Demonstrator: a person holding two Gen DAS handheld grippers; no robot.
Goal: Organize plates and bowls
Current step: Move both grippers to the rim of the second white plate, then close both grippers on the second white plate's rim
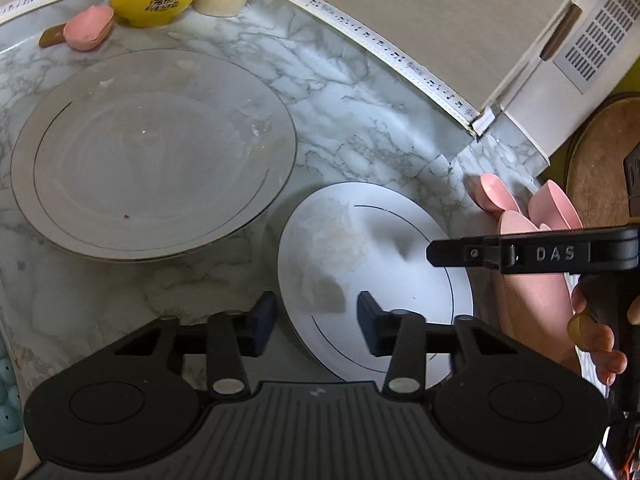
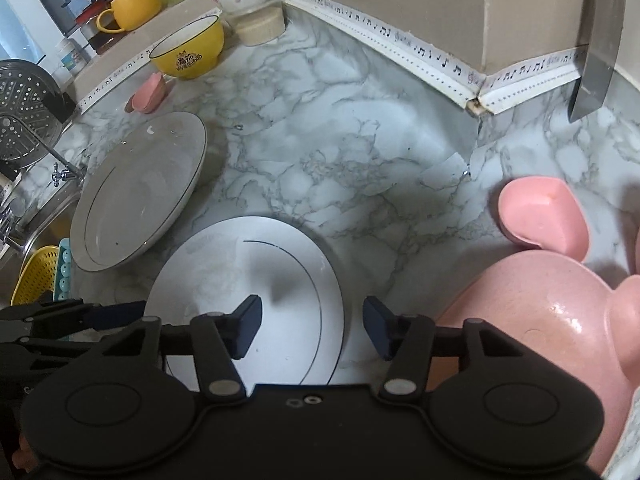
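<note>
**Two-gripper pickup of the small plate: notes on grip**

The small white plate [image 2: 256, 300] lay flat on the marble counter [image 2: 320, 140], just beside the large white plate [image 2: 140, 196], which sat toward the sink side. A pink bowl [image 2: 540, 340] stood just beside the small plate on the opposite side, with a smaller pink dish [image 2: 544, 216] beyond it. A yellow bowl [image 2: 188, 50] stood well apart from the small plate, at the back wall.

Left gripper [image 1: 316, 322]: fingers part spread, straddling the small plate's [image 1: 372, 280] rim on the large plate's [image 1: 152, 152] side; pads not visibly pressing. Right gripper [image 2: 312, 330]: fingers likewise part spread, straddling the rim on the pink bowl's side, nothing pinched.

Judgement: the step in hand looked like lifting the small plate, probably to stack it on the large plate. A flat plate gives little to bite, so one pad should slip under the rim and the other over it before closing. The two sides should close together, then the lift be kept level. The right fingers needed clearance from the pink bowl. The glaze would be slippery; a firm pinch well in from the edge was advisable.
</note>
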